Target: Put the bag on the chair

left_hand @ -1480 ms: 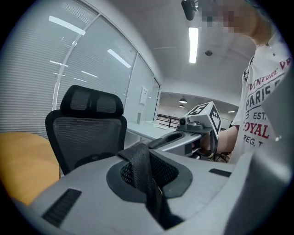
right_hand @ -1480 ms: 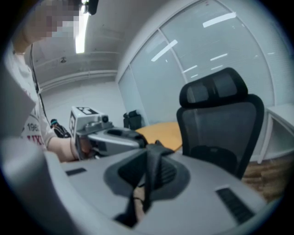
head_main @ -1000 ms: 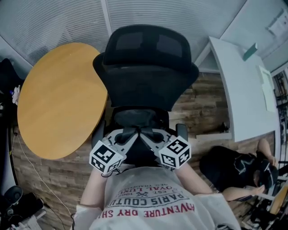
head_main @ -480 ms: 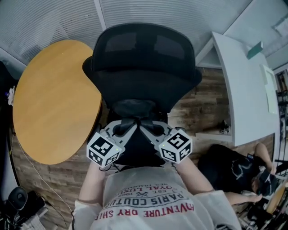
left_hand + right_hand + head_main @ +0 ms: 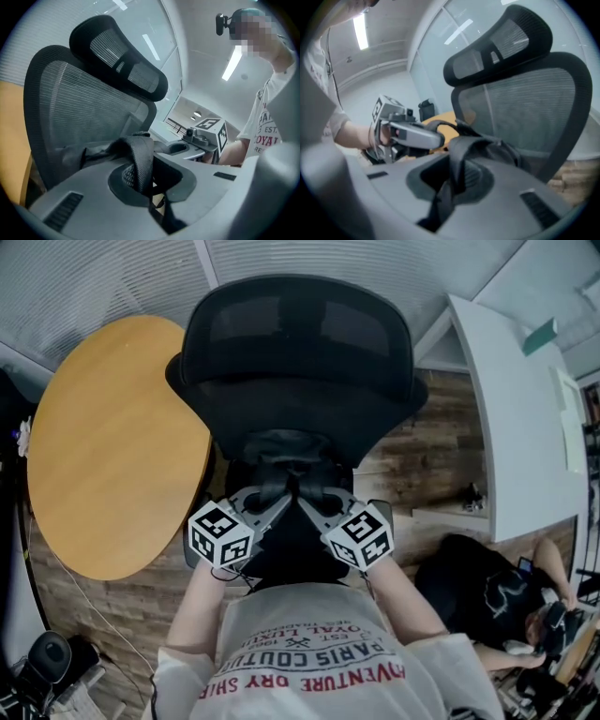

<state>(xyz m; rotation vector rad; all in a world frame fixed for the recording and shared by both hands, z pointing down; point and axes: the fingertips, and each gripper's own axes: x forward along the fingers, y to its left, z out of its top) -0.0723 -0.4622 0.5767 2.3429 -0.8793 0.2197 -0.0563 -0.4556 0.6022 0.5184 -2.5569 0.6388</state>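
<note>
A black office chair (image 5: 295, 352) with mesh back and headrest fills the middle of the head view. The black bag (image 5: 286, 554) hangs low in front of it, over the seat, mostly hidden by the grippers and my shirt. My left gripper (image 5: 279, 498) and right gripper (image 5: 306, 500) meet tip to tip just above it. In the left gripper view the jaws (image 5: 146, 180) are shut on a black webbing strap (image 5: 139, 157), with the chair back (image 5: 79, 105) behind. The right gripper (image 5: 454, 183) is likewise shut on a black strap (image 5: 461, 161).
A round wooden table (image 5: 103, 446) stands close to the chair's left. A white desk (image 5: 520, 418) runs along the right. Another person (image 5: 492, 592) sits low at the right. Black gear and cables (image 5: 42, 667) lie at the lower left. Blinds line the far wall.
Both grippers have moved forward with the straps and drawn a little closer together. The chair back now looks larger and nearer in the head view.
</note>
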